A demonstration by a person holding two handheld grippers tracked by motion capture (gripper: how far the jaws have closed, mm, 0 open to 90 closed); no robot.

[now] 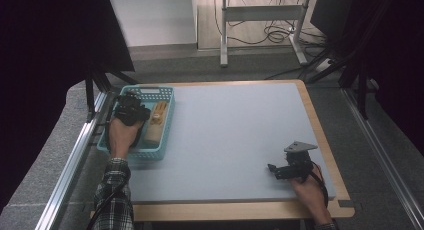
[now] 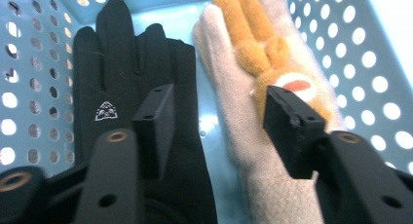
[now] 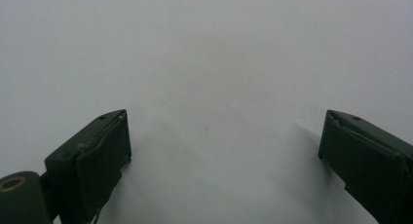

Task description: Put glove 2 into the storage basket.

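A light blue perforated basket (image 1: pixel 148 154) stands at the table's left edge. Inside it lie a black glove (image 2: pixel 122 63) with a small white logo and, beside it, a beige knitted glove (image 2: pixel 234 121) with orange fingers and a face patch; the beige glove (image 1: pixel 156 121) is also seen from above. My left gripper (image 1: pixel 131 99) hangs over the basket's left half, open (image 2: pixel 221 104), its jaws just above the two gloves with nothing pressed between them. My right gripper (image 1: pixel 273 171) rests near the table's front right, open (image 3: pixel 224 131), nothing between its jaws.
The grey table mat (image 1: pixel 235 125) stretches between the basket and the right hand. A wooden border (image 1: pixel 320 135) frames it on the right and front. Dark curtains, cables and a metal stand (image 1: pixel 224 35) lie beyond the far edge.
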